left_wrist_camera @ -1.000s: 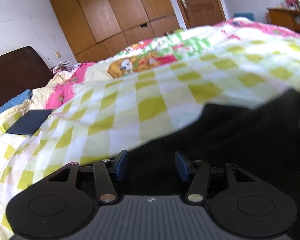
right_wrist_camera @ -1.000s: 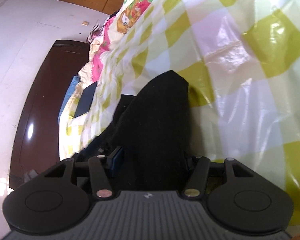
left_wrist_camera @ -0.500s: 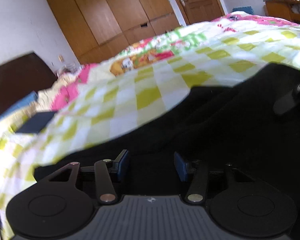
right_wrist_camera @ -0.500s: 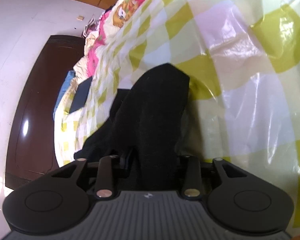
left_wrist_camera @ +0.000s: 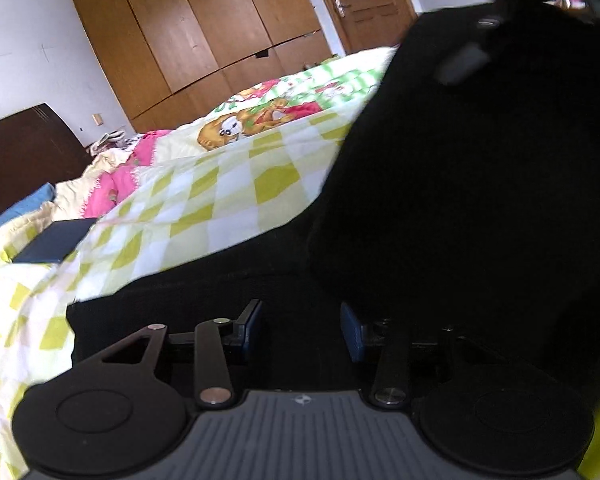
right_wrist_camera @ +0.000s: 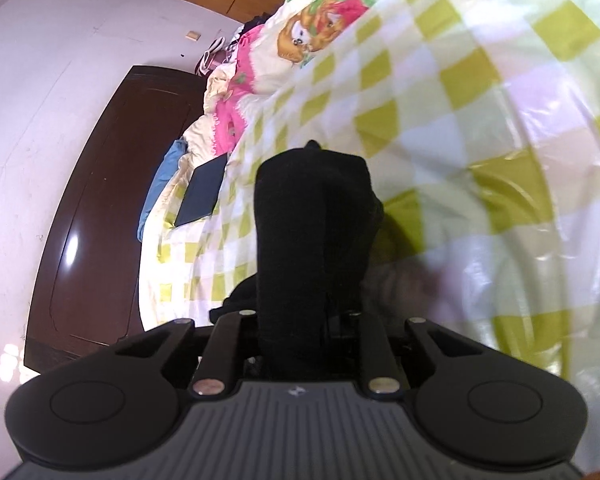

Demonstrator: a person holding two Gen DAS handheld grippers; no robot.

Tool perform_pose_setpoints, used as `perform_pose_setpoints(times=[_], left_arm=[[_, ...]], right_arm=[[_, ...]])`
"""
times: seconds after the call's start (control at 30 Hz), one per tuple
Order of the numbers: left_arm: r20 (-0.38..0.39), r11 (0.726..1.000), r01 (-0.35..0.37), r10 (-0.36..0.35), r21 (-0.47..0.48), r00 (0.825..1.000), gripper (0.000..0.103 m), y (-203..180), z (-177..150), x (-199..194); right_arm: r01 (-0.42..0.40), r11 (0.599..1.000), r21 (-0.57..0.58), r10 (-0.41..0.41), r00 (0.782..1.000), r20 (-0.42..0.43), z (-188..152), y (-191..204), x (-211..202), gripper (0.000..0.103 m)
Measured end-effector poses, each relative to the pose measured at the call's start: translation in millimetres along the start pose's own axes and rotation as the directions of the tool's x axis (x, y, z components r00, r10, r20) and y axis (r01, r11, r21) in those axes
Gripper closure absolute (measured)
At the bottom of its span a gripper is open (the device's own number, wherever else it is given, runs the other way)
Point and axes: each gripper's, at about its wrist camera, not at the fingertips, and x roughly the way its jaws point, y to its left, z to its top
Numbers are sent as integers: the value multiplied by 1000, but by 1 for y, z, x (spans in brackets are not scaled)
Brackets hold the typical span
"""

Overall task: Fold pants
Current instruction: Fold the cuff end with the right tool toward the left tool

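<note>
Black pants (left_wrist_camera: 480, 200) lie on a bed with a yellow-and-white checked cover (left_wrist_camera: 220, 200). In the left wrist view my left gripper (left_wrist_camera: 302, 326) is open, its blue-padded fingers low over the black cloth with nothing between them. A lifted fold of the pants fills the right of that view, with the right gripper blurred at its top (left_wrist_camera: 500, 40). In the right wrist view my right gripper (right_wrist_camera: 296, 328) is shut on the pants (right_wrist_camera: 308, 220), and the cloth stands up between its jaws above the cover (right_wrist_camera: 480, 120).
A dark blue flat book (left_wrist_camera: 54, 242) lies on the bed at the left, near a dark wooden headboard (left_wrist_camera: 24, 152). Pink and cartoon-print bedding (left_wrist_camera: 260, 116) is heaped at the far side. Wooden wardrobes (left_wrist_camera: 204, 32) and a door stand behind.
My right gripper has closed on the pants and lifted the cloth up off the bed. In the left wrist view the raised black fold has grown across the right side. The left gripper stays open.
</note>
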Motion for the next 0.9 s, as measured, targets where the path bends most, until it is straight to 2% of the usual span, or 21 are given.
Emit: perform_pose_setpoints(times=[0.1, 0.17, 0.23, 0.33, 0.47, 0.57, 0.67, 0.77, 0.8, 0.9], left_arm=[[-2, 995, 84, -84, -48, 996, 48, 8, -3, -13], [3, 992, 105, -105, -68, 994, 48, 13, -5, -18], [10, 983, 140, -140, -119, 990, 47, 24, -7, -21], [24, 954, 193, -192, -230, 981, 47, 49, -15, -25], [62, 910, 216, -208, -354, 976, 47, 84, -34, -33], [73, 893, 209, -196, -398, 978, 47, 101, -51, -39], [109, 853, 246, -221, -461, 969, 47, 115, -67, -48], [118, 833, 250, -221, -494, 968, 47, 118, -75, -52], [129, 821, 259, -225, -509, 966, 47, 119, -79, -56], [150, 749, 294, -256, -593, 955, 47, 140, -88, -59]], right_arm=[[17, 999, 38, -18, 1000, 9, -3, 21, 8, 83], [37, 998, 53, -38, 999, 15, -5, 40, 16, 83], [66, 998, 17, -66, 998, 20, -9, 62, 25, 83], [94, 995, -33, -94, 996, 9, -17, 92, 49, 82], [136, 987, -90, -139, 990, -24, -32, 120, 96, 79], [146, 983, -113, -153, 987, -57, -45, 130, 135, 67], [135, 986, -95, -147, 980, -135, -57, 134, 173, 58], [116, 987, -113, -132, 980, -152, -63, 140, 185, 58], [87, 991, -102, -103, 982, -161, -62, 140, 183, 58], [42, 990, -133, -65, 982, -176, -56, 149, 169, 58]])
